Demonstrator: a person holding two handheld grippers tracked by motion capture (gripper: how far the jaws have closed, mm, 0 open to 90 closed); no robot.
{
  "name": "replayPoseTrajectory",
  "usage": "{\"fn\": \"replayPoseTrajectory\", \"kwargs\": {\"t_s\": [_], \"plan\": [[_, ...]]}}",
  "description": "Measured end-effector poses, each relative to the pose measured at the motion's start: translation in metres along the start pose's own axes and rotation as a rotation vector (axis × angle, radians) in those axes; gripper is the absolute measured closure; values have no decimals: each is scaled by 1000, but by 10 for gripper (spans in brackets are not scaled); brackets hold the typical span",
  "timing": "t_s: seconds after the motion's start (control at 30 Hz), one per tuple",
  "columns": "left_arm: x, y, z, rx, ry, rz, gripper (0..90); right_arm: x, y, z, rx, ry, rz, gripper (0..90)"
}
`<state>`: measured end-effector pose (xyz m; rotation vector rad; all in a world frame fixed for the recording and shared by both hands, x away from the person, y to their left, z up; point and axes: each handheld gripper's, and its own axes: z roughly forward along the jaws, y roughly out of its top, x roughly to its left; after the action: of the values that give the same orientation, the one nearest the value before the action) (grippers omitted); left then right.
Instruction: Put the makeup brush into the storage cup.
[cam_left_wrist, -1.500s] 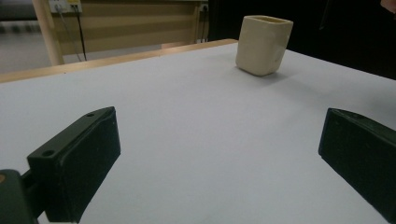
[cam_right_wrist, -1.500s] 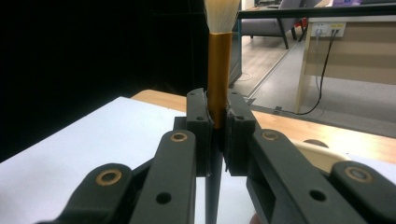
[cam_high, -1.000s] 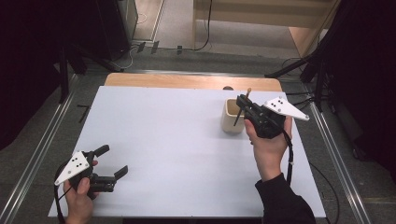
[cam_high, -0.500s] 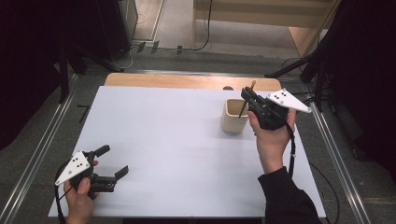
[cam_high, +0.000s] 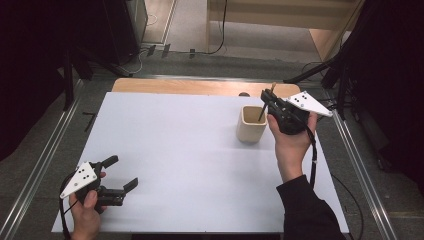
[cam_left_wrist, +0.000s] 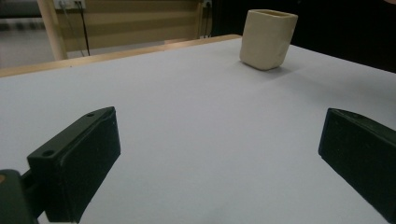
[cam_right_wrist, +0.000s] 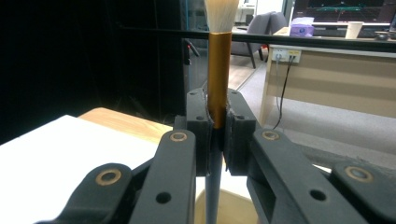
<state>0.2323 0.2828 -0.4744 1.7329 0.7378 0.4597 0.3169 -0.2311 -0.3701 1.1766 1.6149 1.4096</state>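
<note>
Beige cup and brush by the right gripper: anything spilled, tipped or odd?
Nothing stands out. The beige square-sided cup stands upright on the white table, no spill. The right gripper holds the gold-ferruled brush, bristles up, handle down into the cup.

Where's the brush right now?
In the high view the brush is at the table's far right, clamped in the right gripper, its lower end inside the beige cup. In the right gripper view its bristles point up.

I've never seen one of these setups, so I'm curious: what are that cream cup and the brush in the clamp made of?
The cup looks like matte, unglazed ceramic or maybe plastic: thick walls, dull cream surface, no shine. The brush has a shiny copper-coloured band, likely metal, pale bristles on top and a dark handle below, held in the right gripper.
</note>
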Motion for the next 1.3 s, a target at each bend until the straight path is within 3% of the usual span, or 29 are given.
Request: {"fn": "replayPoseTrajectory", "kwargs": {"t_s": [0.2, 0.43, 1.3], "plan": [[0, 0, 0, 1, 0, 3, 0, -4, -4, 7, -33, -5, -20, 840], [0, 0, 0, 1, 4, 4, 0, -8, -12, 15, -27, -6, 1, 839], [-1, 0, 0, 0, 0, 5, 0, -14, -43, 32, 12, -11, -9, 838]]}}
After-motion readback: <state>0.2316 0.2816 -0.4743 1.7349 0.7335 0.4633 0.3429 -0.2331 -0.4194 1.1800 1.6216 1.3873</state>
